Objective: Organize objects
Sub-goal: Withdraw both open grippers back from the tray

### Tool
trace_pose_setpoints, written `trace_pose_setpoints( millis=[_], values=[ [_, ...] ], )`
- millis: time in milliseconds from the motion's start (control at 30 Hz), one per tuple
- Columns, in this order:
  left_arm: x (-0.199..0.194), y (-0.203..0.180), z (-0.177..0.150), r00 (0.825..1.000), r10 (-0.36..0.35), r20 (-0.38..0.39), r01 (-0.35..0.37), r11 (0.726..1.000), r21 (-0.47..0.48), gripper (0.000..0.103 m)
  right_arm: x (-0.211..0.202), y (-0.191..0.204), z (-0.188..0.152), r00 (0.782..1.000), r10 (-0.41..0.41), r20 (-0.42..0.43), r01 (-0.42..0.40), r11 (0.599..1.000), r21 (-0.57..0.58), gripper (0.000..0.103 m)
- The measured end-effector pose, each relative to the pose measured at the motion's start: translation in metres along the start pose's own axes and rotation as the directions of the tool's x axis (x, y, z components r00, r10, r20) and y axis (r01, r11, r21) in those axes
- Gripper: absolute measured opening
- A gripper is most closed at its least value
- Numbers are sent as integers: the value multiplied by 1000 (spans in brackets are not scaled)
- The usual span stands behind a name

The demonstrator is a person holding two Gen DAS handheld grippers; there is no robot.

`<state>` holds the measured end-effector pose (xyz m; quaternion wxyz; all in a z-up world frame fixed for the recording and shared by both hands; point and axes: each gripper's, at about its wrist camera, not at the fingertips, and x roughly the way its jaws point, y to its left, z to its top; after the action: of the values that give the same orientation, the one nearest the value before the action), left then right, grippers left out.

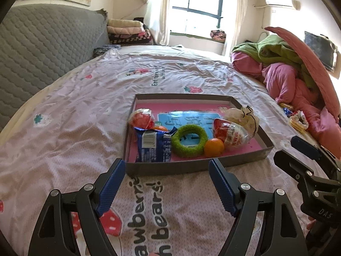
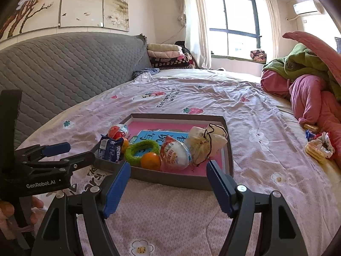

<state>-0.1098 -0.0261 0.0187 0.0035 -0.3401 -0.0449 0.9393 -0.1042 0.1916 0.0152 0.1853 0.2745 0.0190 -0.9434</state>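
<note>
Tray loaded; my left gripper and right gripper gape, holding nothing. Next, I judge: fetch the stray snacks.

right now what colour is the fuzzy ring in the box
Green, a bright lime; the fuzzy ring shows best in the left wrist view.

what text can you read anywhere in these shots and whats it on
"GenRobot.AI": side of the left claw
"DAS": body of the right claw
"awberrie / h bears!", cut off: bedsheet
"Eat...": sheet, rest blurred
Chinese characters on the box lining, blue packet, egg wrapper: unreadable
</note>
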Motion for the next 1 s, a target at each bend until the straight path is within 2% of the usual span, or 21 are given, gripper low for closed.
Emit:
trace_pose_setpoints(
  millis=[333,500,767,1000],
  values=[
    [-10,-5,-14,1000,30,-6,-30,1000,5,81,-17,2,-5,1000,-6,26,6,1000,9,73],
    [-16,-8,-16,1000,13,-5,-13,1000,13,81,-29,2,-4,998,-15,53,14,1000,13,73],
    [-26,-15,-23,1000,-19,1,19,999,31,81,-36,5,-7,999,-7,51,6,1000,16,74],
    [-21,-18,-31,999,-22,-33,23,999,43,81,-35,9,-14,999,8,44,-8,1000,14,74]
  ],
)
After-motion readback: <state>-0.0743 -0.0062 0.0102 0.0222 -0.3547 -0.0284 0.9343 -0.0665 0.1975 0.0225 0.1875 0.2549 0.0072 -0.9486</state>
